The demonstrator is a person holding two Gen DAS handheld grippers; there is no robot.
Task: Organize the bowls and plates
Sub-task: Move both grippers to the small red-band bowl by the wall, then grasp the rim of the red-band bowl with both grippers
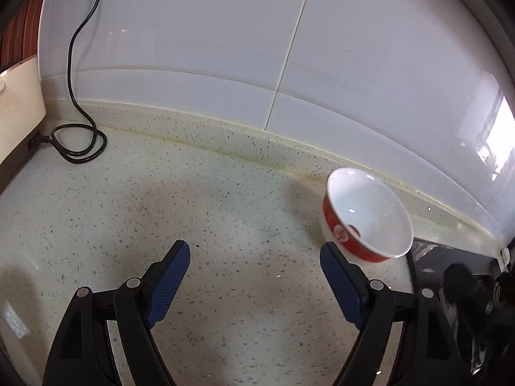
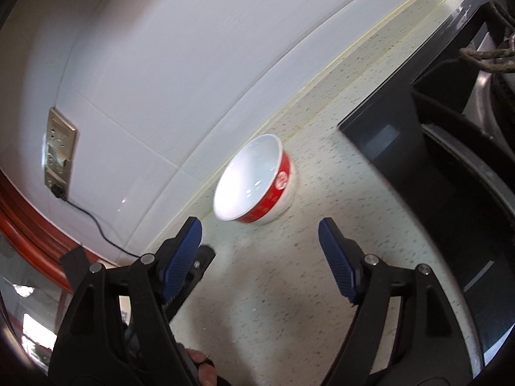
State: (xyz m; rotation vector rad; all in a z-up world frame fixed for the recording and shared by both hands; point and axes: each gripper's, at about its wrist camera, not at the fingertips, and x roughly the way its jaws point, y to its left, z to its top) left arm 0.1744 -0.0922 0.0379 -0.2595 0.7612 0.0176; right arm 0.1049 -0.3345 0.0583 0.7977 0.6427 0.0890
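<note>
Bowl [image 2: 254,183], round, glossy, red-banded

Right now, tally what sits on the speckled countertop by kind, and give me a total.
Red-and-white ceramic bowl: 1
Black power cable: 1
Cream plastic appliance at the counter's left edge: 1
Plates: 0 in view
Total: 3

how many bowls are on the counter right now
1: a red and white bowl on the speckled counter near the wall, beside the black stove. Others may lie outside both views.
</note>
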